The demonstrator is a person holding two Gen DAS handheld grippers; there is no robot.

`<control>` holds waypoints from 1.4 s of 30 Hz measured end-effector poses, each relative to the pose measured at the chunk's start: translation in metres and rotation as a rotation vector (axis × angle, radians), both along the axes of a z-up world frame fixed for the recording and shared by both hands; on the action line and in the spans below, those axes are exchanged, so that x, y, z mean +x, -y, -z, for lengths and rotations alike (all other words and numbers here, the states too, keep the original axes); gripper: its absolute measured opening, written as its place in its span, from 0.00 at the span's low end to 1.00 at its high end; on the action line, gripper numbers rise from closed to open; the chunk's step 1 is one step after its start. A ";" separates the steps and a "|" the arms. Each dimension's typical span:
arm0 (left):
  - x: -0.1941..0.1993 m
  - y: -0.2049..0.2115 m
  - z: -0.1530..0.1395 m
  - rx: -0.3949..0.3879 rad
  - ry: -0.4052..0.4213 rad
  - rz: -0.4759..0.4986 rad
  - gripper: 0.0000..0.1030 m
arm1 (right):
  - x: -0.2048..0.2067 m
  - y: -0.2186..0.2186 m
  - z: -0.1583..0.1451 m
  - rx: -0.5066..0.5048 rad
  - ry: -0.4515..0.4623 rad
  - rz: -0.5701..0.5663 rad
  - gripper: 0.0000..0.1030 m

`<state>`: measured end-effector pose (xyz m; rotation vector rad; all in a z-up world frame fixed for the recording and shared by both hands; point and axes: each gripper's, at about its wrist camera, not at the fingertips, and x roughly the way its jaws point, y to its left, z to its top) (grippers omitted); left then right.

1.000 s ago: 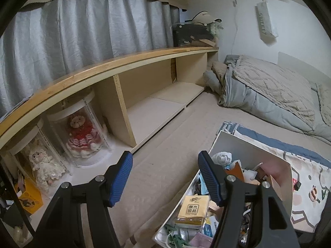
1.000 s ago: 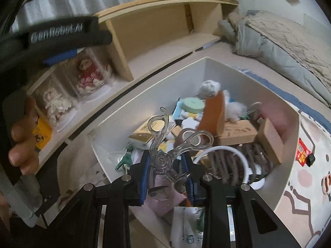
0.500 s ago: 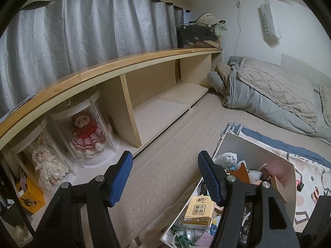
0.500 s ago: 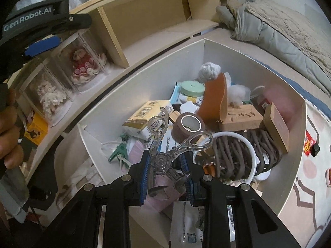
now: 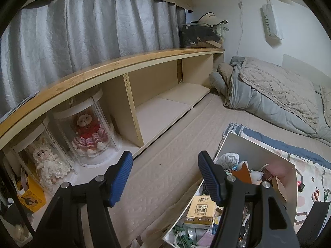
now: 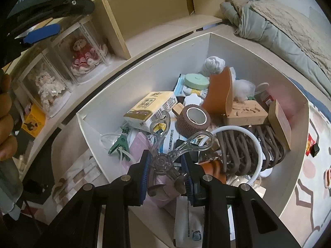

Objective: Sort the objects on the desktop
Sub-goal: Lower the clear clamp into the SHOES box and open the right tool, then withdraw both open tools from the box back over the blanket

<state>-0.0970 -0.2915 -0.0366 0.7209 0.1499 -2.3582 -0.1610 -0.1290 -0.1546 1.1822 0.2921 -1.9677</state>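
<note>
Two claws are in play. The right claw (image 6: pixel 166 168) is clamped narrow on a clear plastic clip (image 6: pixel 165 157), gripping it at the round hinge, with its looped handles sticking up and forward over a white box (image 6: pixel 144 76) of clutter. The left claw (image 5: pixel 164 175) stands about half open with nothing between its blue pads, hanging above the beige floor mat (image 5: pixel 165 144) beside the box.

The clip is slick and held only at its pivot, so it could likely twist or slip out and drop back into the pile; its loops might also snag the white ring (image 6: pixel 238 132) or the brown hooks (image 6: pixel 238 148) close beneath.

Inside the box there is one tissue pack (image 6: pixel 151 107), one brown tape roll (image 6: pixel 193 119), one green clip (image 6: pixel 119 144) and one round green tin (image 6: pixel 196 81). Farther off, two dolls in clear cases (image 5: pixel 86 132) stand in the low wooden shelf (image 5: pixel 132 101), whose other bays look bare, and one bed (image 5: pixel 279 95) lies beyond.
</note>
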 end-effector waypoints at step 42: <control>0.002 -0.004 0.004 -0.008 0.015 0.013 0.64 | 0.002 -0.028 -0.035 -0.130 -0.249 0.125 1.00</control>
